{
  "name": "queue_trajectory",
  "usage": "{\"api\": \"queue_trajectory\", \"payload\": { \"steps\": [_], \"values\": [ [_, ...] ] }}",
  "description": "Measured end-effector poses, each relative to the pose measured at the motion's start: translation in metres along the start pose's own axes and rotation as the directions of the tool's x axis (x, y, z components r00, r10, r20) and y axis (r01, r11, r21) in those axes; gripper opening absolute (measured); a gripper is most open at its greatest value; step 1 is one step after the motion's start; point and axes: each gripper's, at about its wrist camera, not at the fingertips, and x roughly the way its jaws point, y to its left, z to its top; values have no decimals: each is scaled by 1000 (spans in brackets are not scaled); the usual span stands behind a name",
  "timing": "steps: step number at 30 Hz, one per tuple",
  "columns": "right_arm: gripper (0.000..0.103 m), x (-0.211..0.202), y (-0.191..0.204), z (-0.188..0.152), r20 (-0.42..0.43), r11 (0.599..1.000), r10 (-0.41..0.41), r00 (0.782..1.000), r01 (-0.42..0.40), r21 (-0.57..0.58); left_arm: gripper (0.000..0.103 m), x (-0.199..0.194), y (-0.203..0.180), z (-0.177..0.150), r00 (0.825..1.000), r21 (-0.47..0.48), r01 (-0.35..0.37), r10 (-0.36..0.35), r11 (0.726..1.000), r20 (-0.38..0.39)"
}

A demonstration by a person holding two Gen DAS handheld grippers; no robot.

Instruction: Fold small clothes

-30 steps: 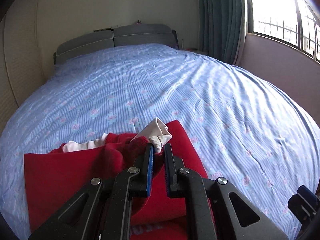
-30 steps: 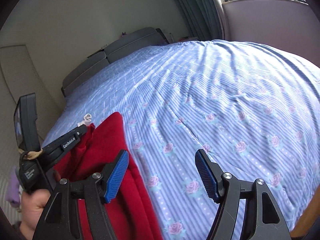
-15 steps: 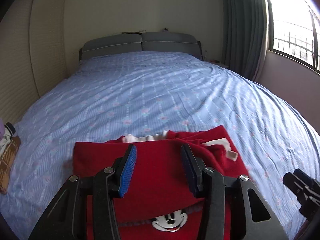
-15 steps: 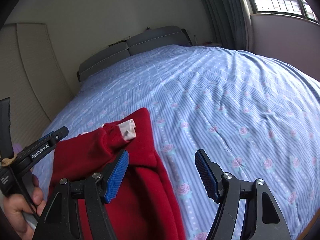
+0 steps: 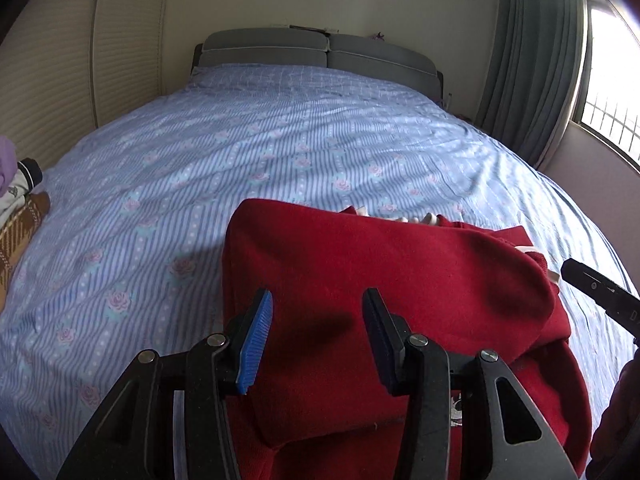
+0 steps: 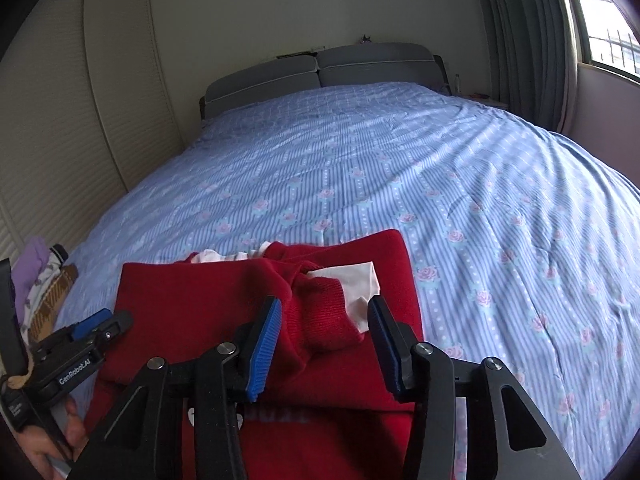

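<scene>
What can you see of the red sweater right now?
The red sweater lies on the blue floral bedspread, partly folded. It looks like thick, soft fleece or knit. A sleeve with a ribbed cuff is folded across the body, white lining showing at its end, and white trim shows at the far edge. Part of a cartoon print peeks out near the bottom. Neither the left gripper nor the right gripper holds it; both hover over it, jaws apart.
</scene>
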Motion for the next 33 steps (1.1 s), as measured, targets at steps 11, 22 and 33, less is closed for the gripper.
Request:
{"api": "queue_trajectory", "payload": {
  "steps": [11, 22, 33],
  "values": [
    [40, 42, -4, -33, -158, 1000, -18, 987, 15, -22, 48, 16, 14, -18, 998, -2, 10, -10, 1000, -54],
    [70, -40, -5, -35, -56, 999, -33, 998, 31, -33, 49, -58, 10, -29, 999, 42, -23, 24, 999, -26],
    [74, -165, -44, -125, 12, 995, -95, 995, 94, 34, 53, -174, -7, -122, 999, 28, -26, 25, 999, 21]
  ]
}}
